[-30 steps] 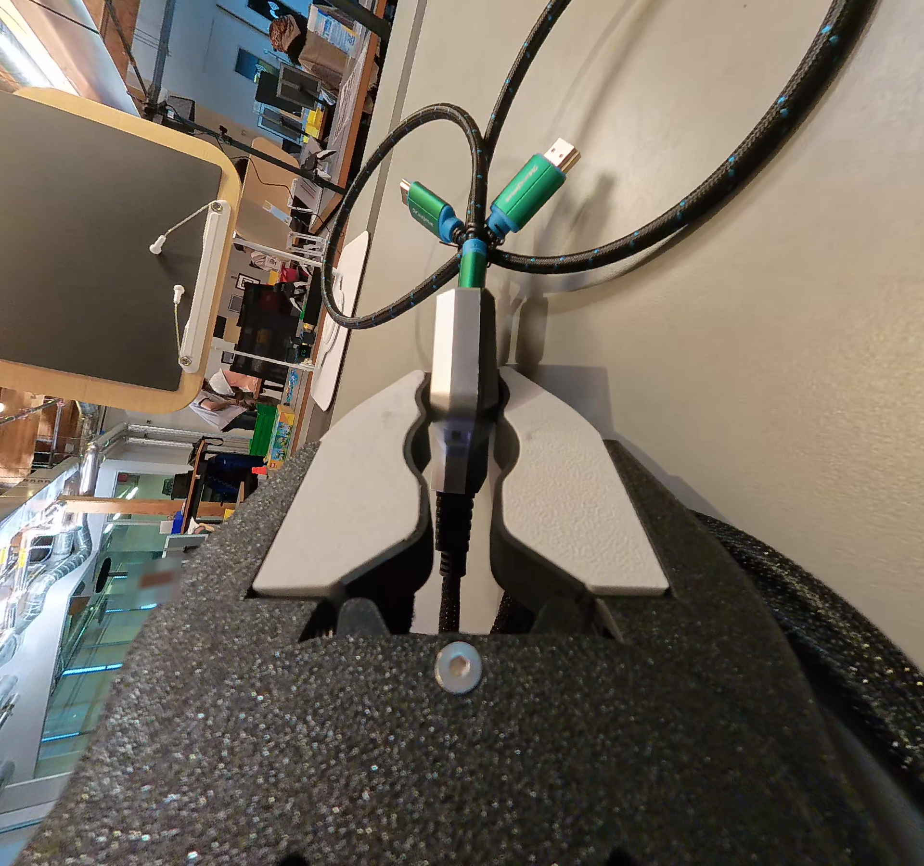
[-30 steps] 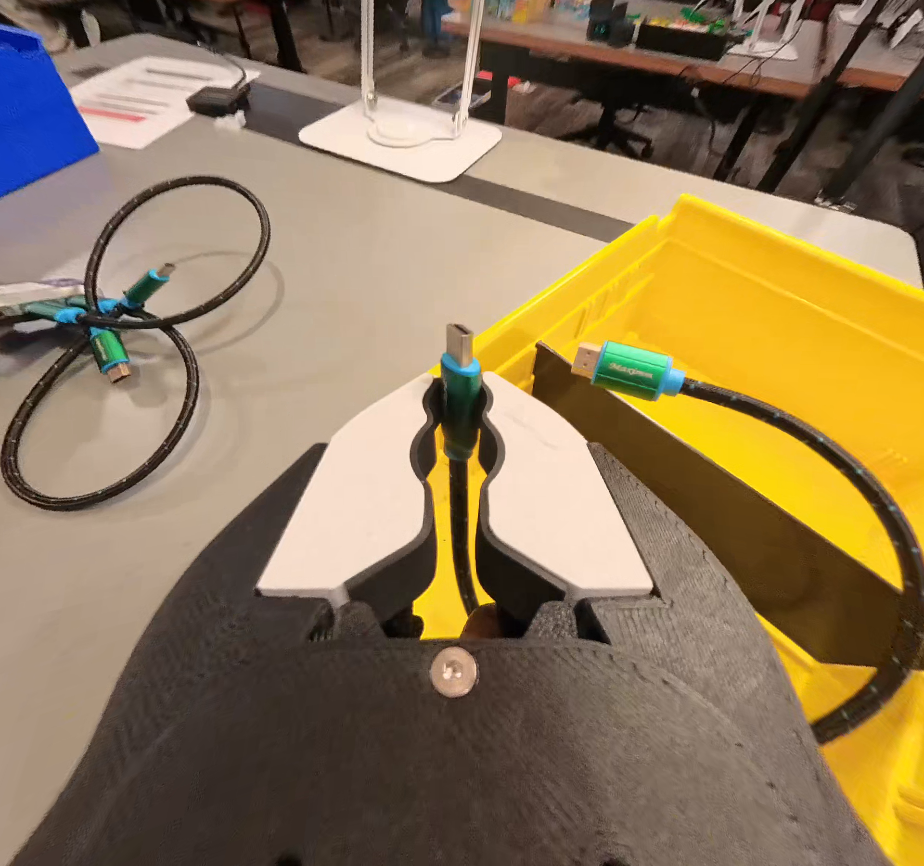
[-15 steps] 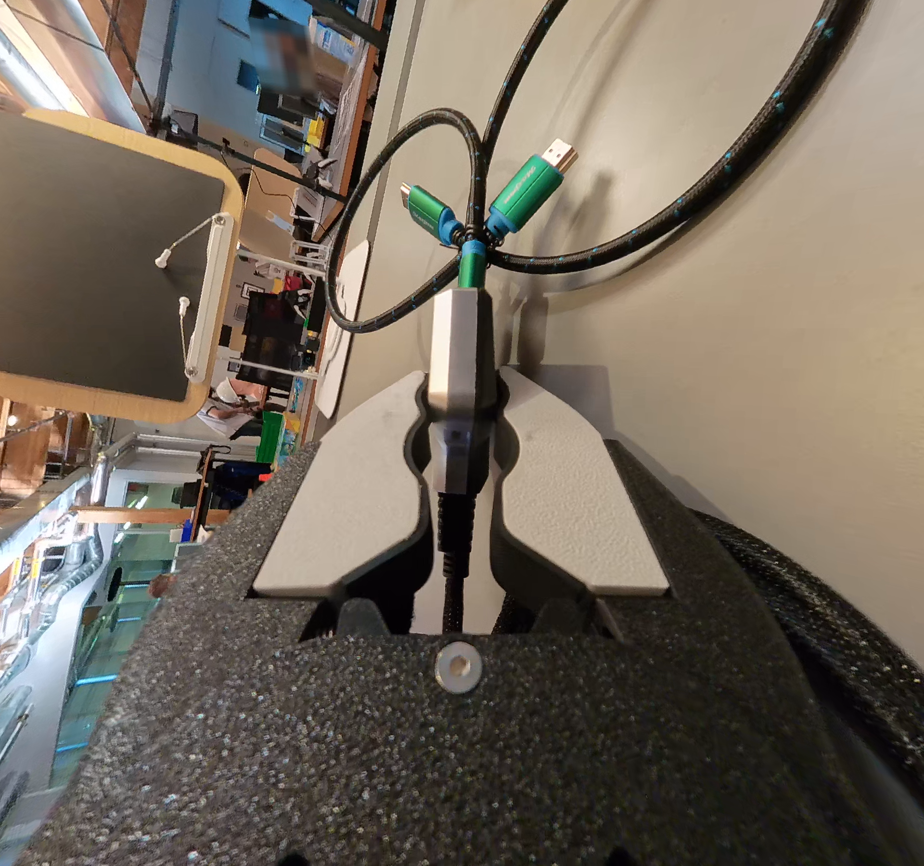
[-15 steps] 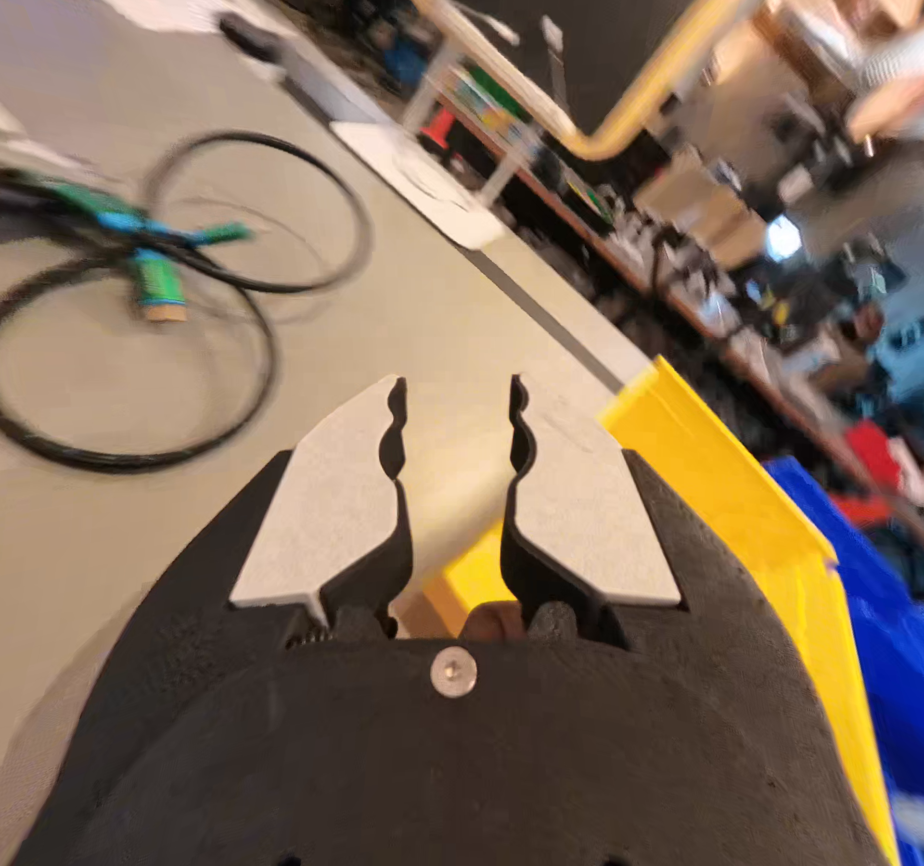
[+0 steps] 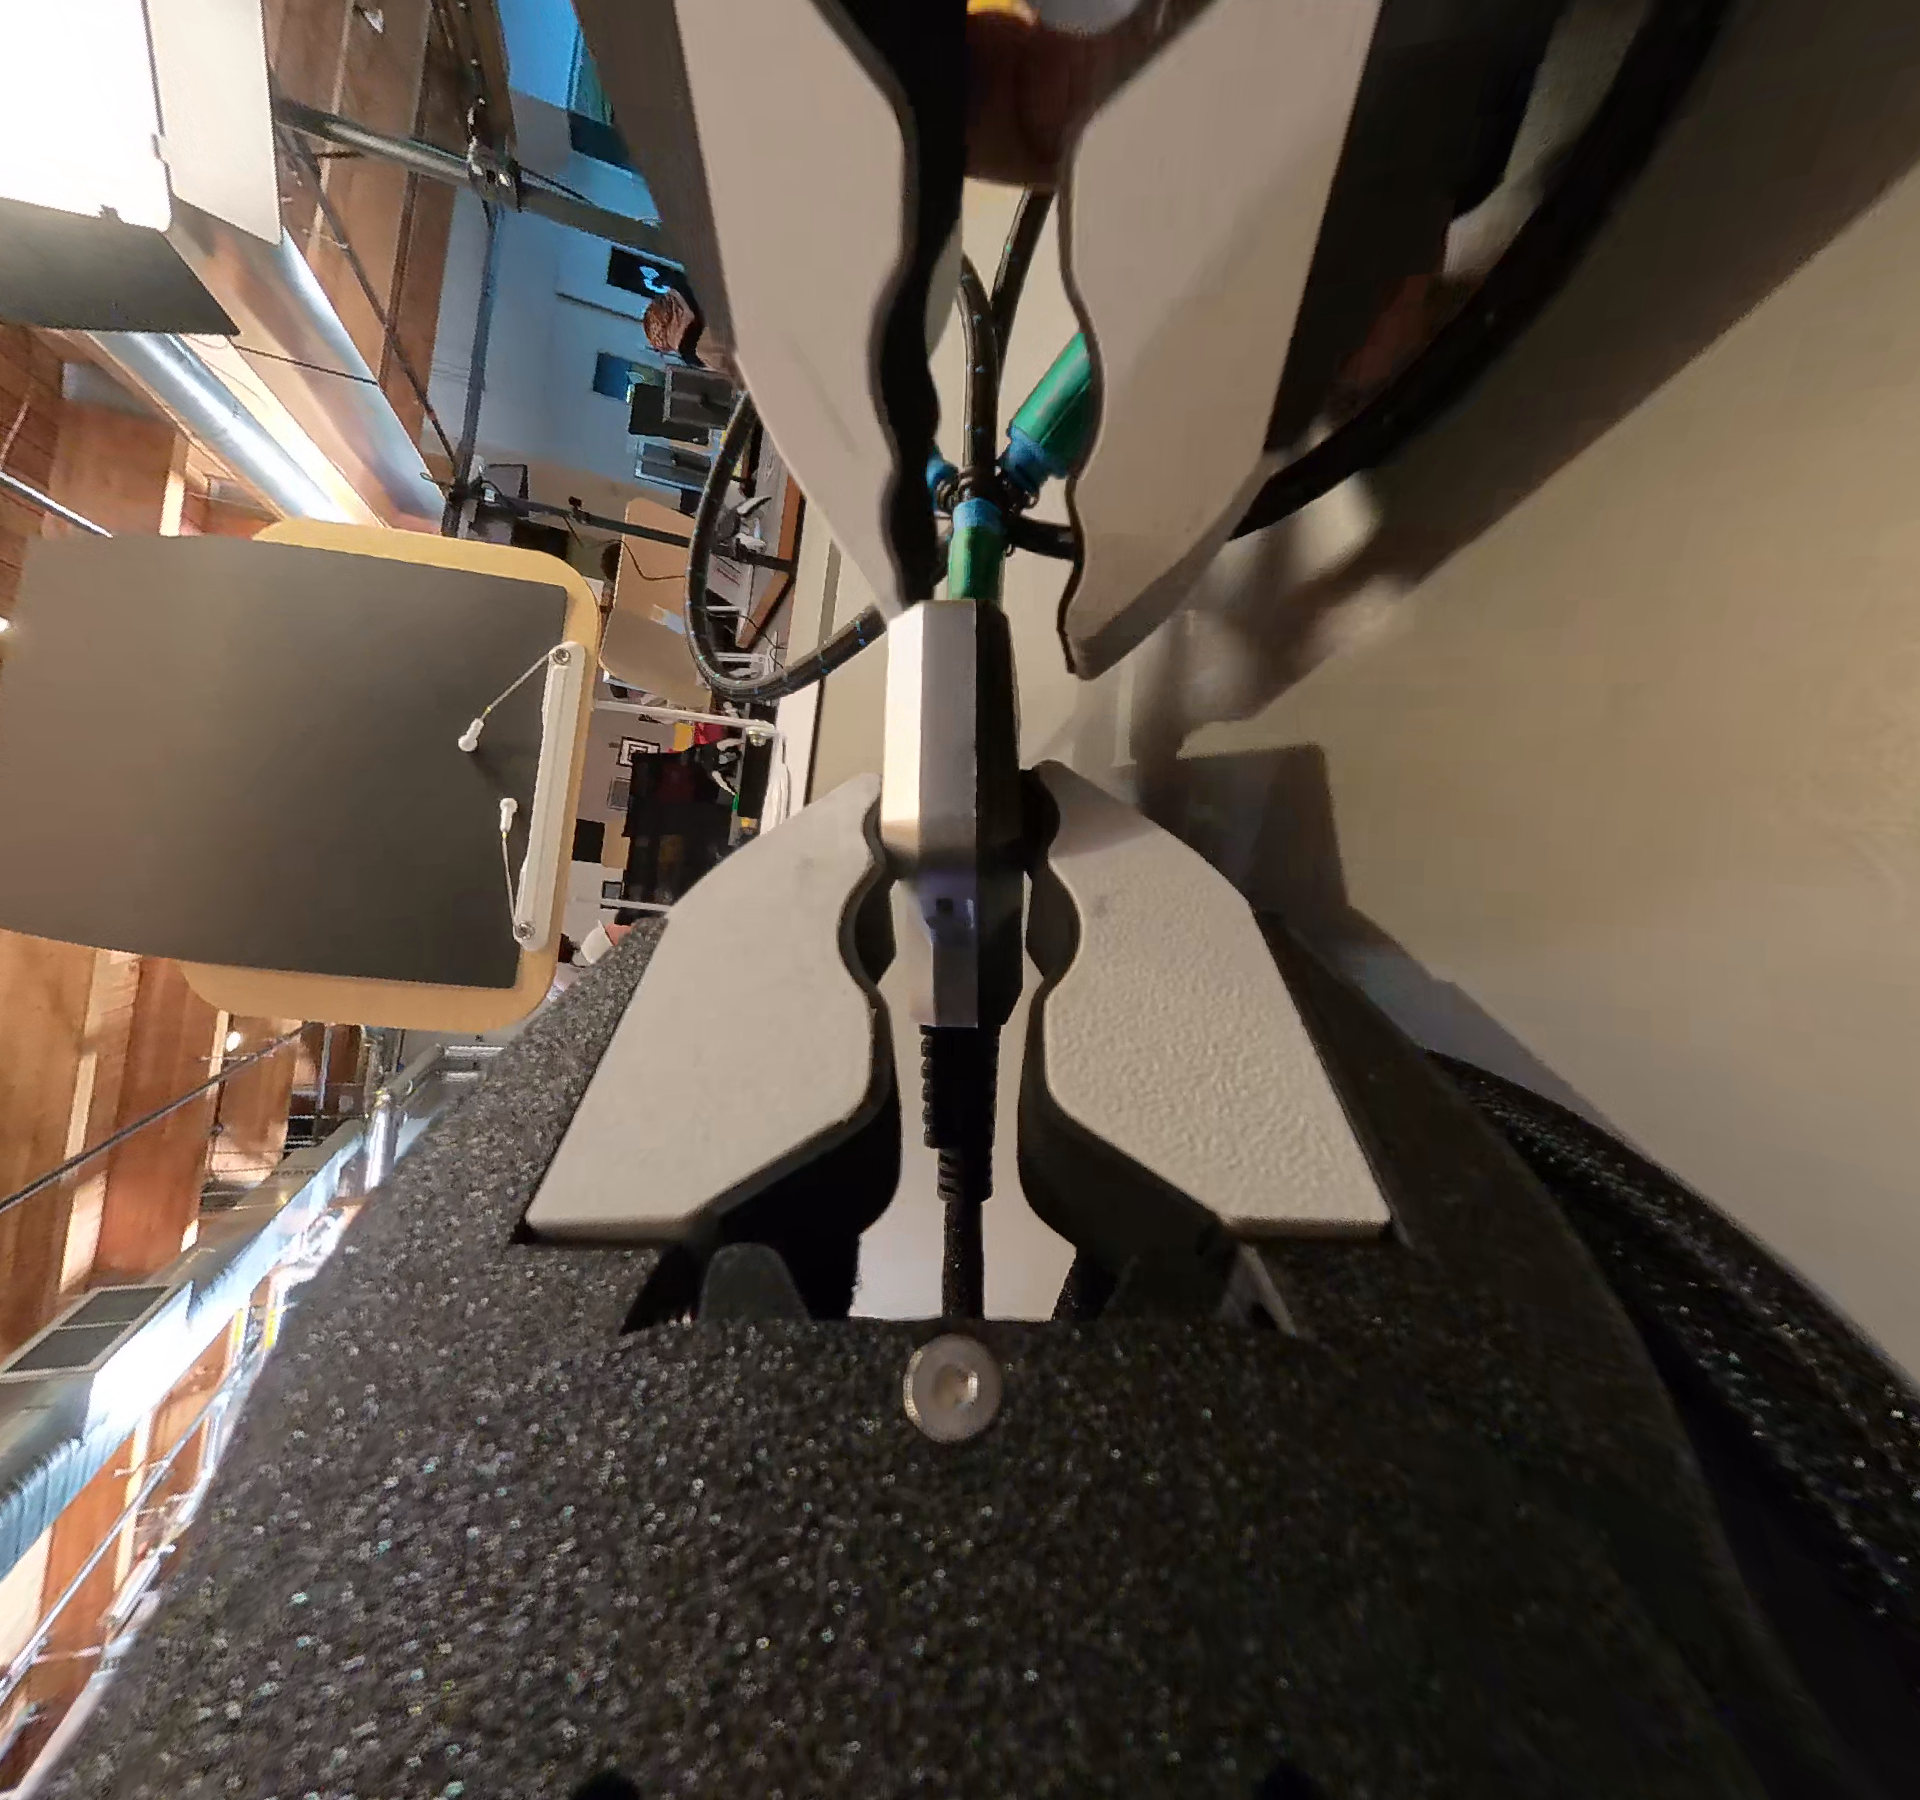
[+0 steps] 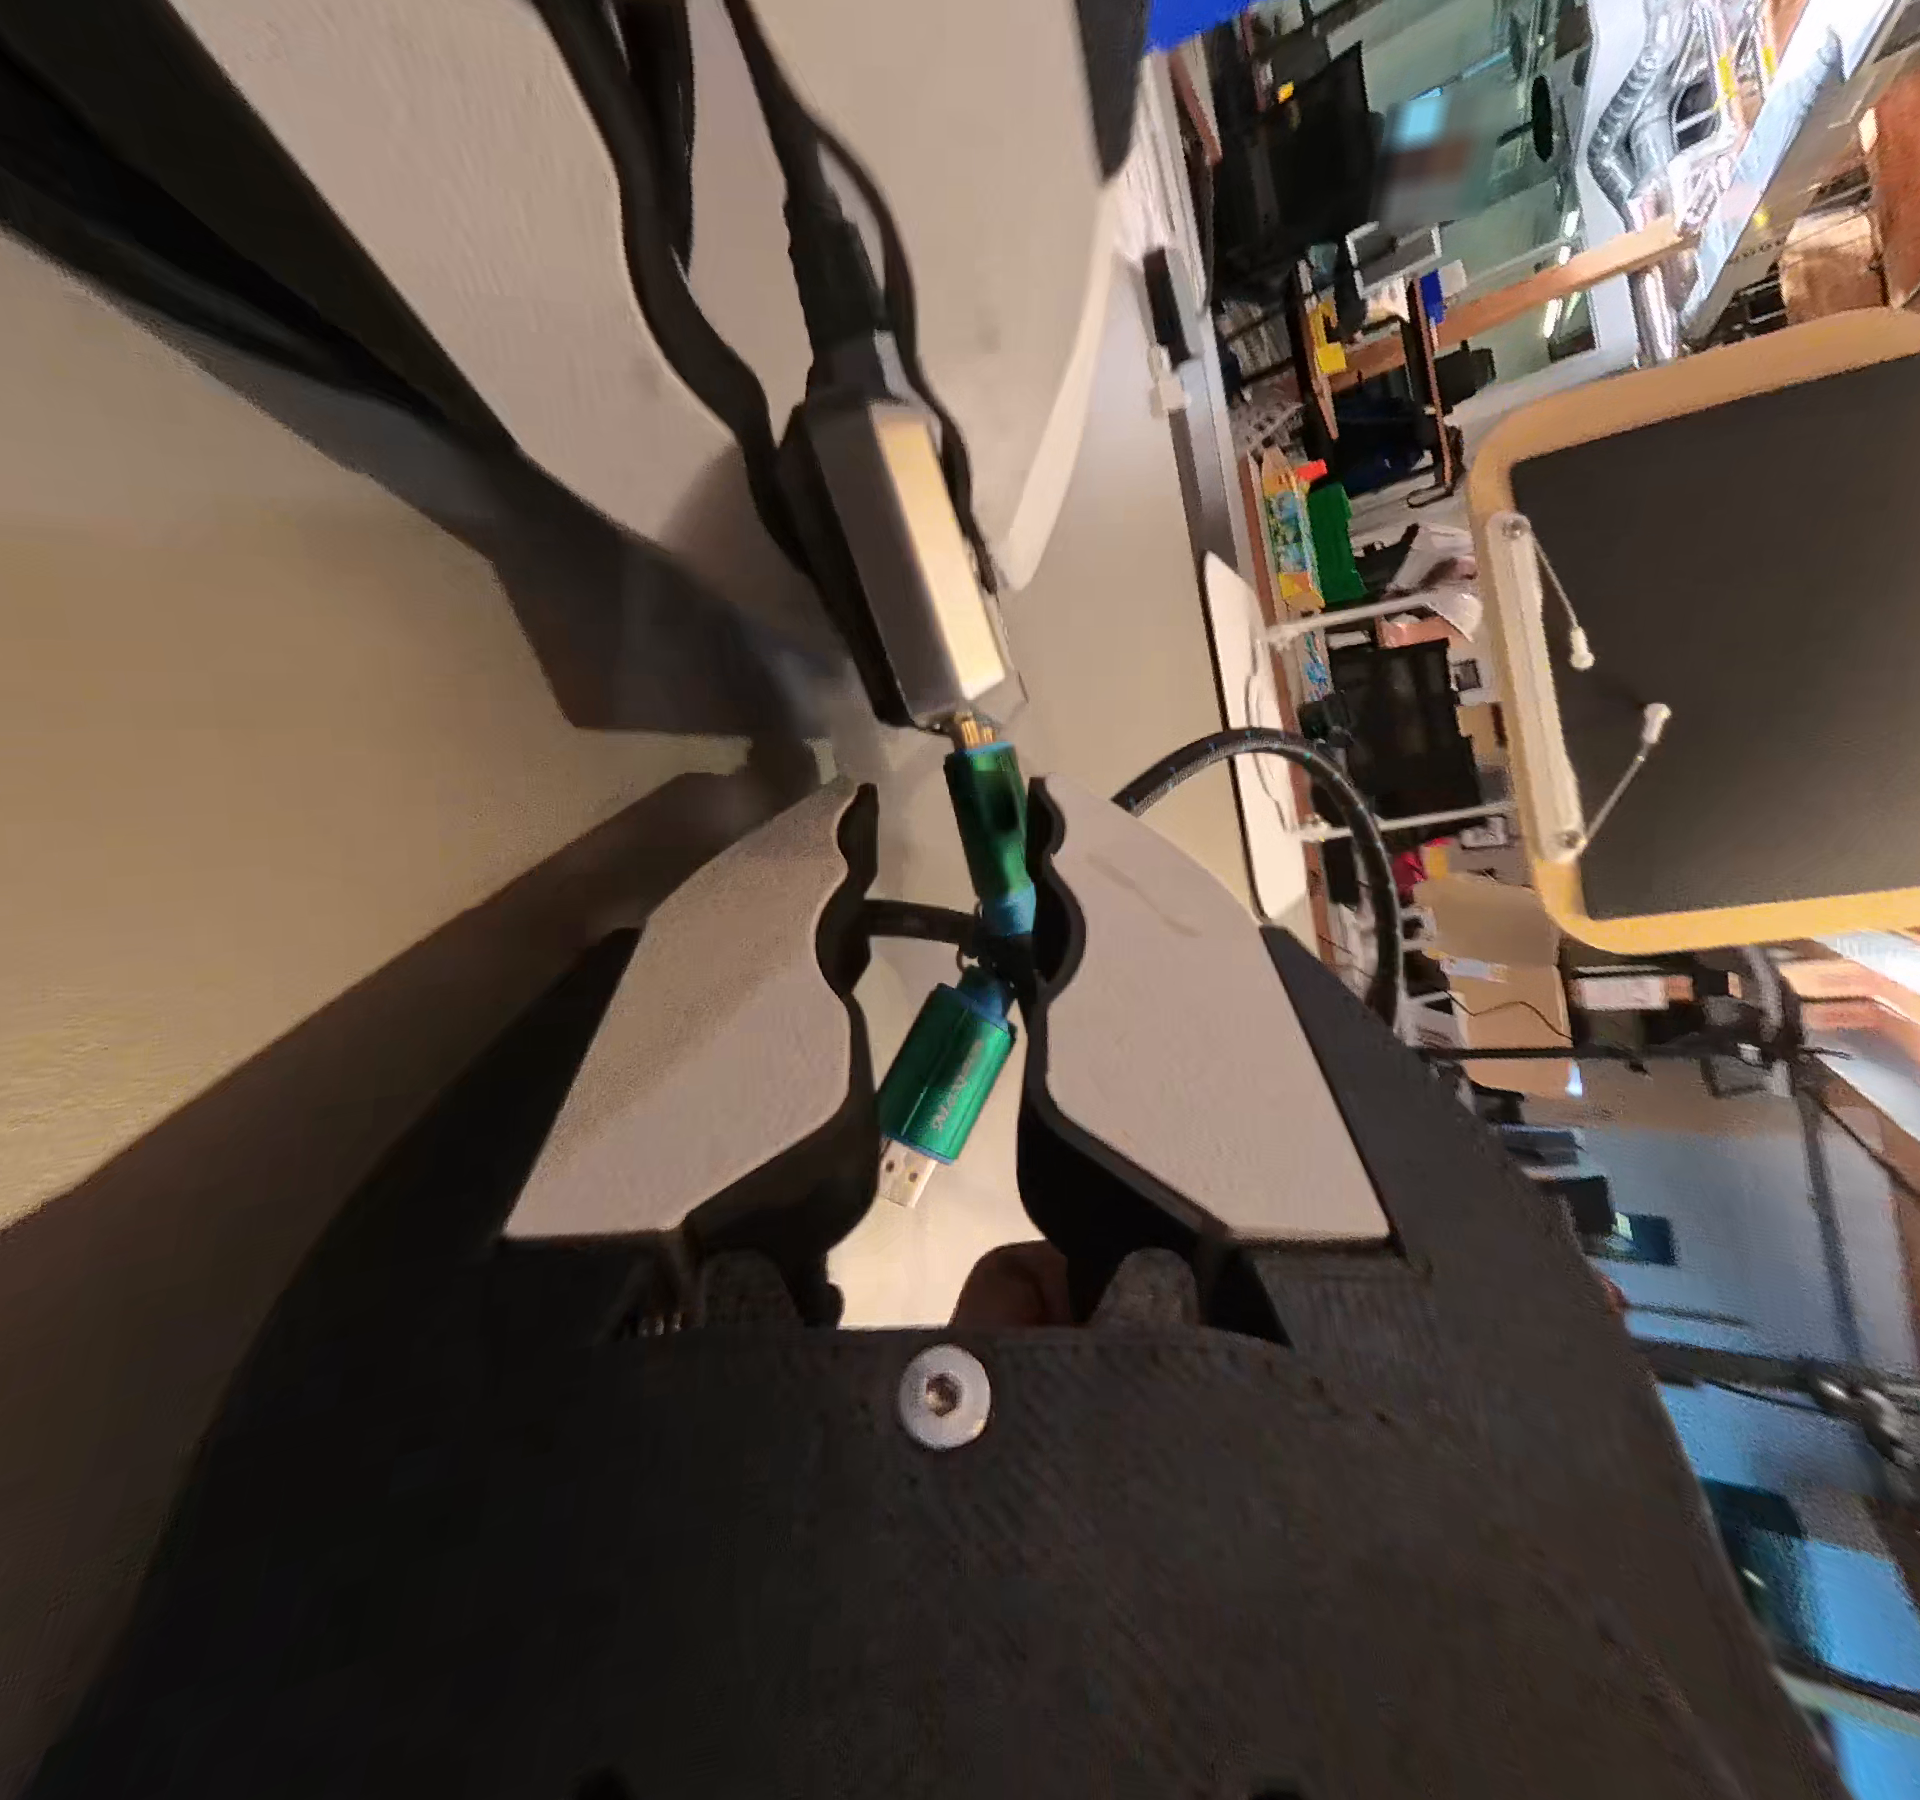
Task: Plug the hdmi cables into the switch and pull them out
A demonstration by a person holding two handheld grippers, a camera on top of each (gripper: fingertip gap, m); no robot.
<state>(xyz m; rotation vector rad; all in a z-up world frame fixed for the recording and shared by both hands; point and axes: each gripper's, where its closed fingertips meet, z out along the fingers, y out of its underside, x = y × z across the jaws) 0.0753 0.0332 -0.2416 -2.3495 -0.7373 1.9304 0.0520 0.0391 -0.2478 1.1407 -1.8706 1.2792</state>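
Switch (image 5: 930,732), slim brushed-metal bar, pinched in L gripper (image 5: 954,805); R gripper (image 6: 951,794) agape.

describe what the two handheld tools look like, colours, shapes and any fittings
Both match. The left tool has a black, speckled, grainy body that widens toward the camera, a round silver screw at its centre, and two flat light-grey textured fingers with wavy black inner edges. The right tool has a smoother black body with faint layered lines, the same silver screw and grey scalloped fingers.
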